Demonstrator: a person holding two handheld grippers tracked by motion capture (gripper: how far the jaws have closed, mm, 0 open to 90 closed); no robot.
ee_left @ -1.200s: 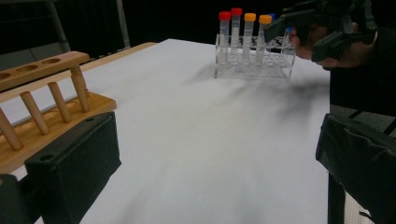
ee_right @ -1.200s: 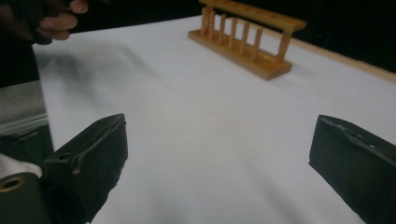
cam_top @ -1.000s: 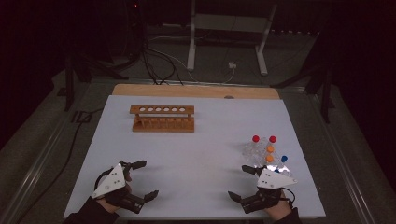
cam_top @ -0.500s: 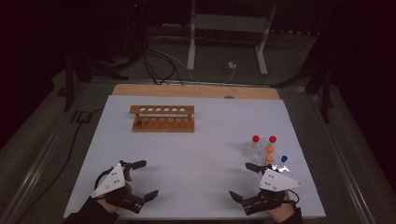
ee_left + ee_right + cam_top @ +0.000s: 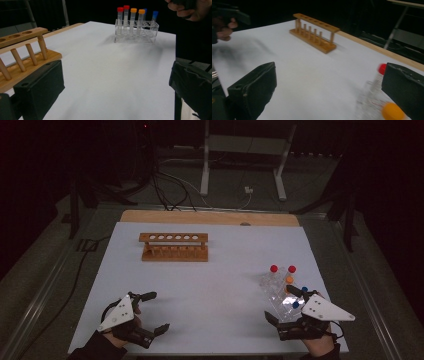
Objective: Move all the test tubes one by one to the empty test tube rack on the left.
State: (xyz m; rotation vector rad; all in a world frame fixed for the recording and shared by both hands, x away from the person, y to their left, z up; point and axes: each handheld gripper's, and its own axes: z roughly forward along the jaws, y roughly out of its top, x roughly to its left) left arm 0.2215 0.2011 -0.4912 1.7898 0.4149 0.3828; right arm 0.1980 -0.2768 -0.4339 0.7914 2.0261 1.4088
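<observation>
White table (image 5: 210, 285): six capped tubes (image 5: 133, 20), one wooden rack (image 5: 173, 246).

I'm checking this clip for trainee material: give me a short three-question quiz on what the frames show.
1. True or false: the wooden rack holds capped tubes.
2. Which gripper is nearer the clear rack? A) left gripper B) right gripper
3. Fill in: the tube caps are red, orange and ____.

Key: 1. False, its holes are empty. 2. B; its jaws stand open right beside that rack, while the left gripper's open jaws hover at the table's other near corner. 3. blue.
</observation>
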